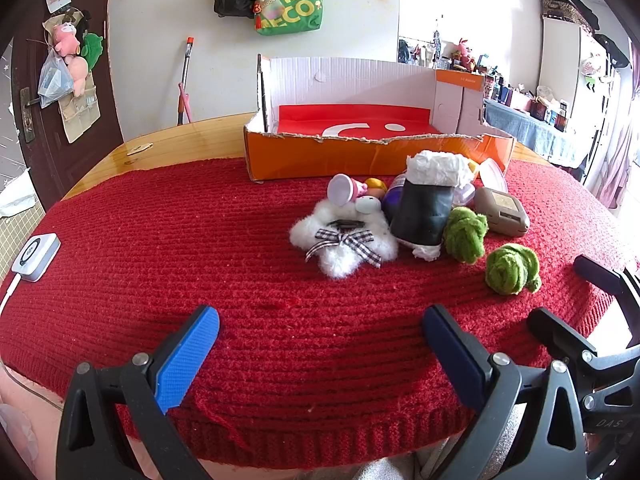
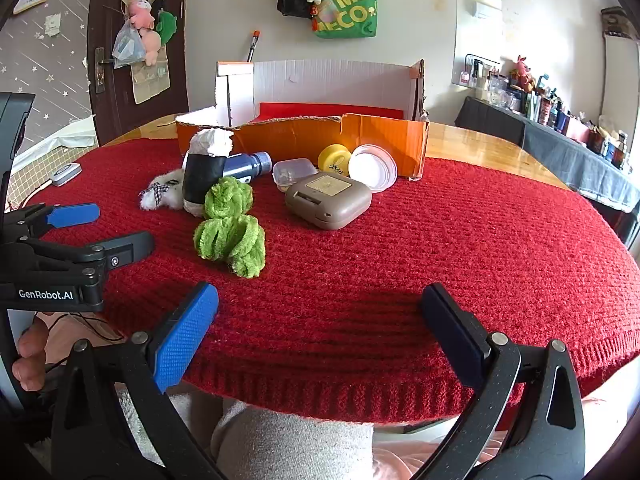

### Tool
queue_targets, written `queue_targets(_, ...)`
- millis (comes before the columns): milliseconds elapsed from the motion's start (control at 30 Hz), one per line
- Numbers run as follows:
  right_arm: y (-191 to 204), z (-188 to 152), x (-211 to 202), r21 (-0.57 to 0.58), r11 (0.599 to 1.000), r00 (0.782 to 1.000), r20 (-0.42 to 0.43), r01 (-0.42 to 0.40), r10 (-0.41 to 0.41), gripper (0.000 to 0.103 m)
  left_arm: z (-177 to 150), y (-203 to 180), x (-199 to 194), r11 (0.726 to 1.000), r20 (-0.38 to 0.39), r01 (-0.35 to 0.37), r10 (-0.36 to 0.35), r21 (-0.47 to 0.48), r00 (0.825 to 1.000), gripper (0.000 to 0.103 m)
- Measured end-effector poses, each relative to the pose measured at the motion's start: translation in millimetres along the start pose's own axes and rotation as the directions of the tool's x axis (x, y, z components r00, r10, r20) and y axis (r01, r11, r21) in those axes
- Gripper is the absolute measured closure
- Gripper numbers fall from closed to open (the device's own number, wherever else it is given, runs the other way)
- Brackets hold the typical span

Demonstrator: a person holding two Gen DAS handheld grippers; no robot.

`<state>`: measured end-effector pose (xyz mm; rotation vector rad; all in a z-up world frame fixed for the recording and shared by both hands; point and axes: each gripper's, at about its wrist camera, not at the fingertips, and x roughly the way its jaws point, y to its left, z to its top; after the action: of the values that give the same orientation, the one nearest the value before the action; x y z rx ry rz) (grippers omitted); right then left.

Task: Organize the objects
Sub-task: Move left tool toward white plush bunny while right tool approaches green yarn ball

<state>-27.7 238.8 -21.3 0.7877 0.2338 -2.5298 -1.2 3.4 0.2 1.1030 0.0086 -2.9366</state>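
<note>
Both grippers hang over the near edge of the red knitted cloth (image 1: pixel 160 248), and I read the left gripper (image 1: pixel 320 344) and the right gripper (image 2: pixel 320 320) alike: fingers spread wide, nothing between them. Ahead of me lies the pile to sort. Nearest is a green plush piece (image 2: pixel 230 246), ahead and left of my right tongs, ahead and right of my left ones; the right hand looks the nearer. Its long axis I cannot tell; it is a lumpy ball. Behind it stands a black roll with white wadding (image 1: pixel 426 204), upright, touching a white fluffy toy with a checked bow (image 1: pixel 344 244). My right view shows a blue bottle (image 2: pixel 246 166), a taupe case (image 2: pixel 328 200) and a yellow disc (image 2: pixel 334 159) that the left view mostly hides. Farthest, the orange cardboard box (image 2: pixel 304 136) waits open, my likely destination.
</note>
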Motion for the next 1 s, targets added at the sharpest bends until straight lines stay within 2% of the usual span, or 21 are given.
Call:
queue_targets(567, 0.2, -0.2, -0.4, -0.002, 1.000, 1.000, -0.001, -0.002, 0.002, 0.000, 0.3, -1.0, 0.5, 1.000, -0.003, 0.000, 0.000, 0.000, 1.000, 0.000)
queue_targets(867, -0.6, 2.4, 0.4, -0.008, 1.000, 0.999, -0.028, -0.018, 0.018, 0.000, 3.7, -4.9, 3.1, 0.999, -0.009, -0.003, 0.004, 0.032, 1.000, 0.000)
queue_targets(1000, 1.5, 5.0, 1.2, -0.023, 0.999, 0.999, -0.030, -0.035, 0.034, 0.005, 8.2, -2.1, 5.7, 0.999, -0.015, 0.008, -0.008, 0.033, 1.000, 0.000)
